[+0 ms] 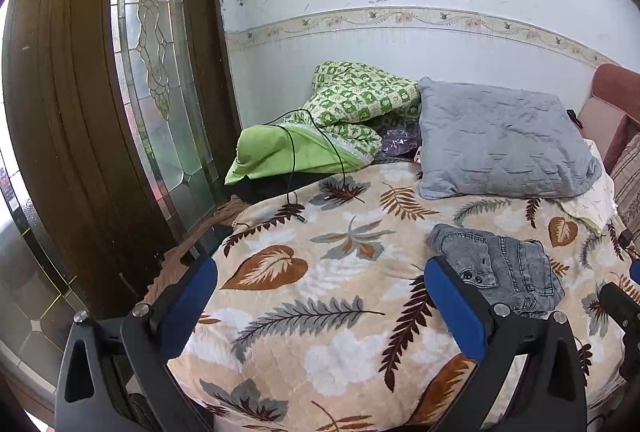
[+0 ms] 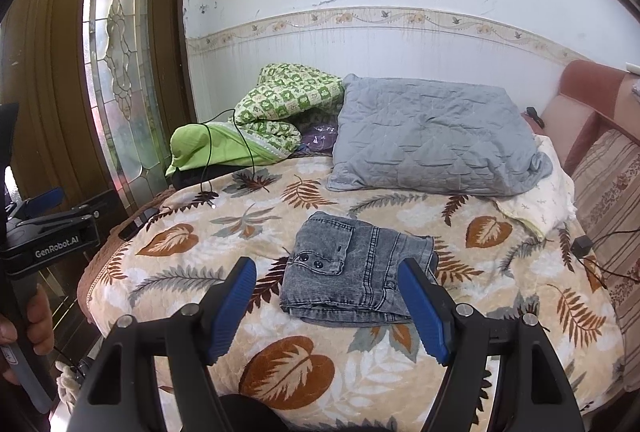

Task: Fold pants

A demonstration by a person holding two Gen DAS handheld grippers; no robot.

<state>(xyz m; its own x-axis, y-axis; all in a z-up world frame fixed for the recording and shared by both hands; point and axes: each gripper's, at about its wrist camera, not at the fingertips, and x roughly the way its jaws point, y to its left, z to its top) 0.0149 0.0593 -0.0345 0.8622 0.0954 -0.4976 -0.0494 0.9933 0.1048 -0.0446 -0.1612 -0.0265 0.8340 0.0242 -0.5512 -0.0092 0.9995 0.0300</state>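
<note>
Grey denim pants (image 2: 356,268) lie folded into a compact stack on the leaf-patterned bedspread (image 2: 192,272), button flap facing up. They also show in the left wrist view (image 1: 504,264), to the right. My right gripper (image 2: 326,274) is open and empty, held above the bed just in front of the pants, not touching them. My left gripper (image 1: 320,278) is open and empty, off to the left of the pants near the bed's left edge. It also shows from the side in the right wrist view (image 2: 48,228).
A grey quilted pillow (image 2: 432,140) and a green checked blanket (image 2: 280,104) lie at the back of the bed. A black cable (image 1: 296,168) trails over the bedspread. A wooden door with a glass panel (image 1: 160,72) stands left. A sofa (image 2: 608,184) sits right.
</note>
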